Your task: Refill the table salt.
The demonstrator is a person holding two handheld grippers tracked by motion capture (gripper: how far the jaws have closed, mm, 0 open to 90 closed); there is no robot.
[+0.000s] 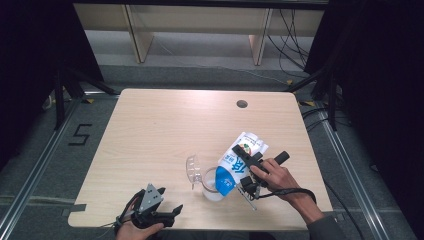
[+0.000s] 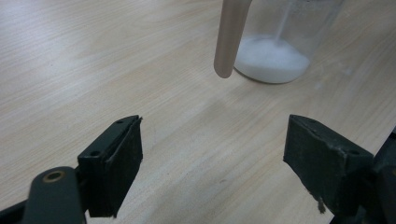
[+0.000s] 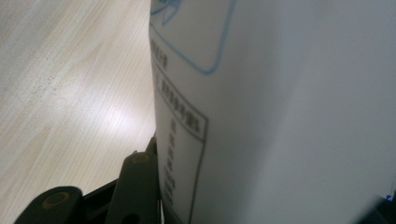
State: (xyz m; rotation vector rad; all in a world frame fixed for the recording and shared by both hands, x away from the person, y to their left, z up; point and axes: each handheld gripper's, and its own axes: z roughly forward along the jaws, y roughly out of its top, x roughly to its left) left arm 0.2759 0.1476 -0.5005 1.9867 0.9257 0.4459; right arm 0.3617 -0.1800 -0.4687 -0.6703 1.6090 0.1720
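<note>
A white and blue pouch (image 1: 235, 165) hangs tilted over a clear jar (image 1: 212, 189), mouth downward, with my right gripper (image 1: 242, 166) shut on its middle. In the right gripper view the pouch's printed side (image 3: 280, 112) looms close, and one black finger (image 3: 137, 186) presses its left face. A white heap lies in the bottom of the jar (image 2: 273, 58), and a thin white stream falls into it. My left gripper (image 1: 173, 212) rests open at the table's front left, its jaws (image 2: 212, 158) wide apart with bare wood between them.
The jar's clear lid (image 1: 192, 171) stands swung open on its left side; its edge (image 2: 230, 42) hangs in front of the jar in the left gripper view. A round cable hole (image 1: 242, 104) sits near the far edge of the wooden table (image 1: 165, 125).
</note>
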